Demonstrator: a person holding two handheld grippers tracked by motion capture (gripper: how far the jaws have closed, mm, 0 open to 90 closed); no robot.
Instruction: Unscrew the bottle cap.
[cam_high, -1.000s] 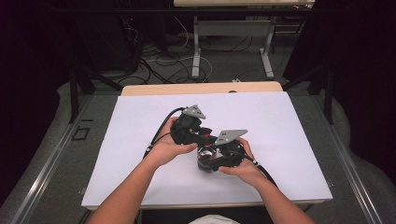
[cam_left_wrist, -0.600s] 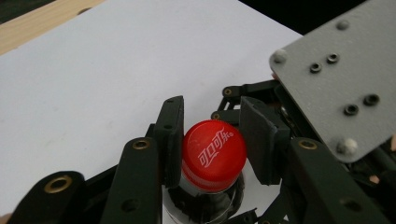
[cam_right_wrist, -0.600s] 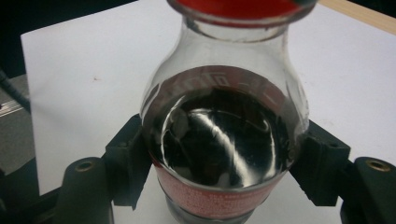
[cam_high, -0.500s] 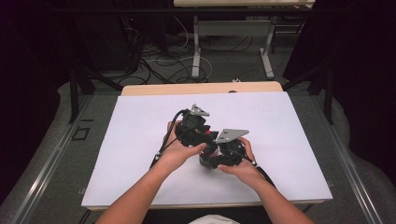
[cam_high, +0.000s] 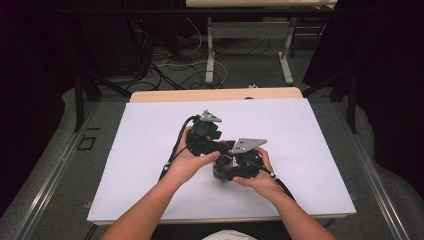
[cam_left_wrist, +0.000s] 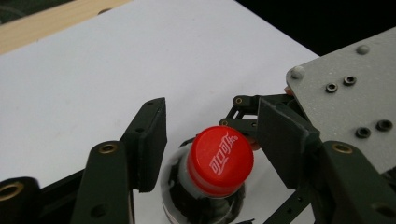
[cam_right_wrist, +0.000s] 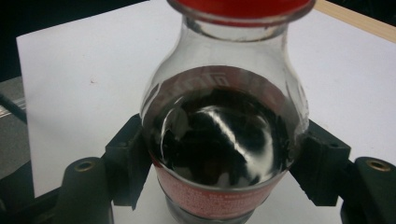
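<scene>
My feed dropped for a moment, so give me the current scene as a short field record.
surface: white table
bottle: dark drink, red cap on
right claw: shut on the bottle body
left claw: jaws on either side of the cap, clear of it, just been opening
high view: both claws close together near table centre

small cola bottle (cam_right_wrist: 224, 135) — upright on the white sheet, red cap (cam_left_wrist: 220, 156) on.

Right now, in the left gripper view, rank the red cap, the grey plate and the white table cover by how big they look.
1. white table cover
2. grey plate, cut off by the frame
3. red cap

Nearness to the camera inflates plate and cap.
</scene>
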